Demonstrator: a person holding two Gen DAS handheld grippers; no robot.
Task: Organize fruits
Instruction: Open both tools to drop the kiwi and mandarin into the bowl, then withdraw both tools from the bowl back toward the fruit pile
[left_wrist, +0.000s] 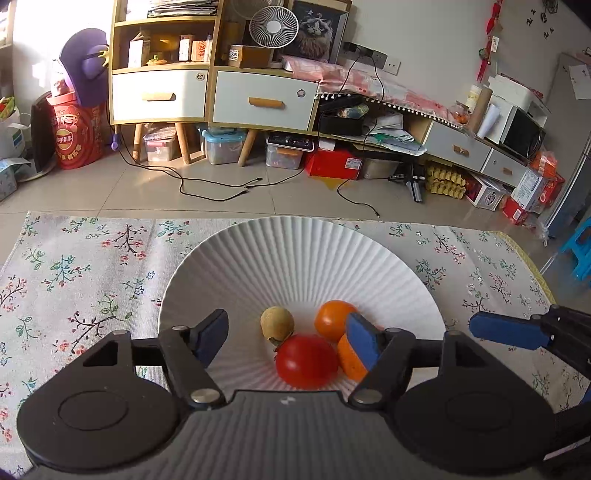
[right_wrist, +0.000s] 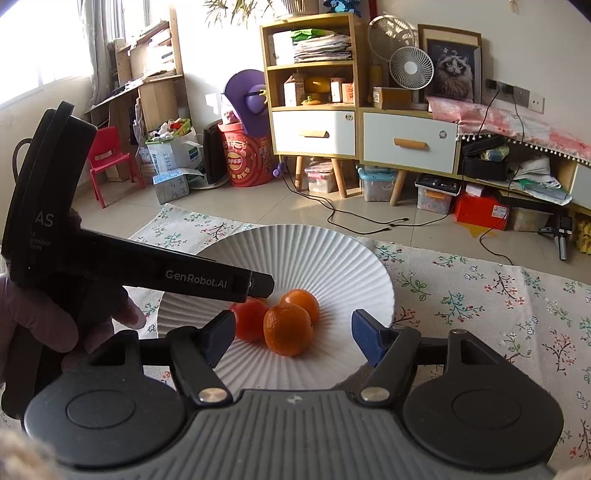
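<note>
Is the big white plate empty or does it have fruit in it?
Not empty. The white plate holds a tomato, two oranges and a small brown fruit.

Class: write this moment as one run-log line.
left gripper: open, empty | right gripper: open, empty | plate: tomato, two oranges, brown fruit

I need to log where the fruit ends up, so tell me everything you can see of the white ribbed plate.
The round white plate with radial ribs looks like glazed ceramic, shallow with a wide fluted rim and no visible damage. It lies flat on the floral tablecloth. Clustered in its centre are a red tomato, two orange mandarins and a small brown fruit. Neither gripper touches it.
</note>
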